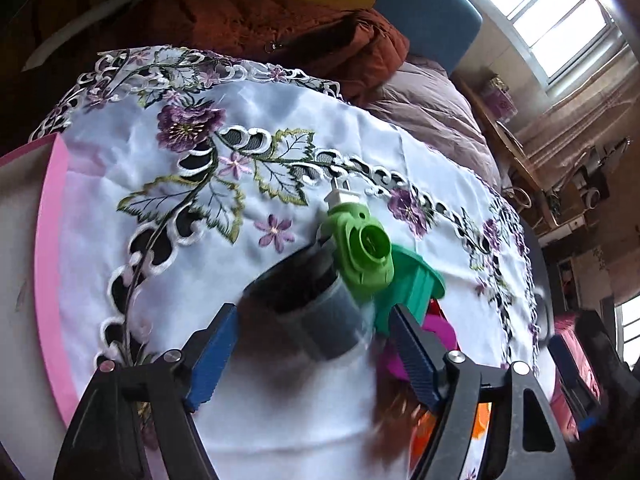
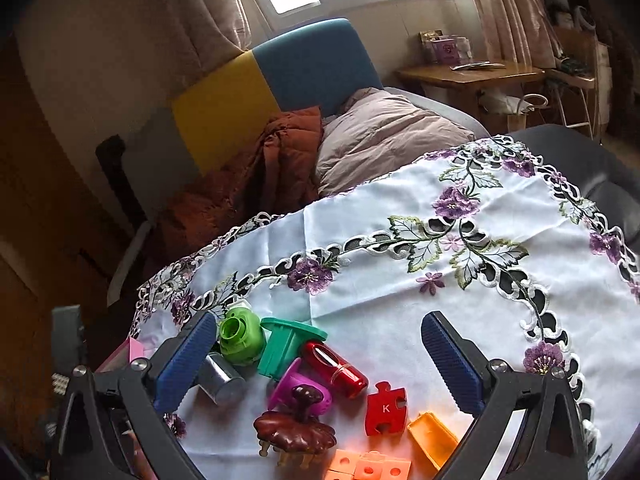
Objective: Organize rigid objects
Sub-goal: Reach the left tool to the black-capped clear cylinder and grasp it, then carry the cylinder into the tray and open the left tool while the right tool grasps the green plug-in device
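Note:
A pile of small rigid pieces lies on the white flowered tablecloth. It holds a grey cylinder, a lime green part, a teal flanged piece, a red tube, a magenta piece, a brown claw clip, a red puzzle piece marked K, a yellow-orange tray and orange blocks. My right gripper hangs open over the pile. My left gripper is open, with the blurred grey cylinder between its fingers and the lime part just beyond.
A pink-edged board lies under the cloth's left side. Behind the table are a rust blanket, a mauve pillow and a blue and yellow backrest. A wooden desk stands by the window. The cloth's right half is bare.

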Motion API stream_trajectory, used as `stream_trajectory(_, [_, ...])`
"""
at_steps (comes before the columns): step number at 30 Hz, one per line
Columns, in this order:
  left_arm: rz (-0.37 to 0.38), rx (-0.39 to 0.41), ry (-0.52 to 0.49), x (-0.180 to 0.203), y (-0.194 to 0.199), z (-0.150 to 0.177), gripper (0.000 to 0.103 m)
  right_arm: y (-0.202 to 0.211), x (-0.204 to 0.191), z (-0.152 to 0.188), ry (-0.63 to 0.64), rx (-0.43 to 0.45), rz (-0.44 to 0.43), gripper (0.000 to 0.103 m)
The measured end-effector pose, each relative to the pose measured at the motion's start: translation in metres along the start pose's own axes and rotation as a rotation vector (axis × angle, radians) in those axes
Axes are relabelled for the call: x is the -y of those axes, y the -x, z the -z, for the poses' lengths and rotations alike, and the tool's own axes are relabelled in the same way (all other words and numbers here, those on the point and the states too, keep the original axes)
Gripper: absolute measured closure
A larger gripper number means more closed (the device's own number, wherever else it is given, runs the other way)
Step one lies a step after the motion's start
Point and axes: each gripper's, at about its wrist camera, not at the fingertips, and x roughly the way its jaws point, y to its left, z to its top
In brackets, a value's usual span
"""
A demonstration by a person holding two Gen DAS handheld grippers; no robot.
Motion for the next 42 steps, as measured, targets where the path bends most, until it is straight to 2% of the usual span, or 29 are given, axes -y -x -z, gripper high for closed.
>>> stream_trajectory(3, [-0.039, -0.019, -0.009, 0.002, -0.013, -0.005, 0.027, 0.001, 0.0, 0.0, 0.0, 0.005, -0.002, 0.0])
stream_trajectory(7, [-0.063, -0.006, -0.06, -0.001, -0.022, -0.005, 0.057, 0.002, 0.001, -0.001, -0.006, 0.01, -0.001, 0.0])
stream_trajectory(9, [-0.014, -0.017, -0.086, -0.004, -0.018, 0.001, 0.058, 0.003, 0.0, -0.001, -0.004, 0.01, -0.002, 0.0])
stream_trajectory(11, [-0.005, -0.014, -0.12, -0.006, -0.011, 0.01, 0.058, 0.002, -0.001, -0.001, 0.003, 0.006, -0.003, 0.0])
stream_trajectory(15, [-0.046, -0.029, -0.217, -0.006, 0.004, 0.04, 0.058, -0.002, -0.004, 0.001, 0.018, -0.017, -0.008, 0.0])
stream_trajectory(21, [-0.1, 0.025, -0.353, 0.0, 0.024, 0.086, 0.059, -0.009, -0.011, 0.008, 0.055, -0.066, -0.02, 0.001])
stream_trajectory(25, [-0.139, 0.043, -0.404, 0.004, 0.018, 0.094, 0.06, -0.018, -0.018, 0.015, 0.088, -0.123, -0.05, 0.007])
stream_trajectory(28, [-0.118, 0.043, -0.401, 0.0, 0.025, 0.096, 0.06, -0.027, -0.022, 0.019, 0.099, -0.179, -0.077, 0.012])
stream_trajectory(30, [-0.108, 0.061, -0.419, -0.001, 0.034, 0.101, 0.06, -0.031, -0.026, 0.022, 0.115, -0.206, -0.097, 0.022])
stream_trajectory(32, [-0.088, 0.073, -0.43, -0.002, 0.042, 0.105, 0.06, -0.033, -0.031, 0.024, 0.131, -0.219, -0.103, 0.023])
stream_trajectory(35, [-0.055, 0.102, -0.437, -0.003, 0.06, 0.111, 0.06, -0.044, -0.046, 0.02, 0.172, -0.262, -0.122, 0.03])
stream_trajectory(38, [-0.019, 0.121, -0.414, -0.009, 0.077, 0.114, 0.06, -0.059, -0.069, 0.018, 0.244, -0.303, -0.142, 0.03])
stream_trajectory(42, [0.012, 0.154, -0.39, -0.019, 0.101, 0.117, 0.06, -0.093, -0.1, 0.019, 0.336, -0.379, -0.107, 0.03])
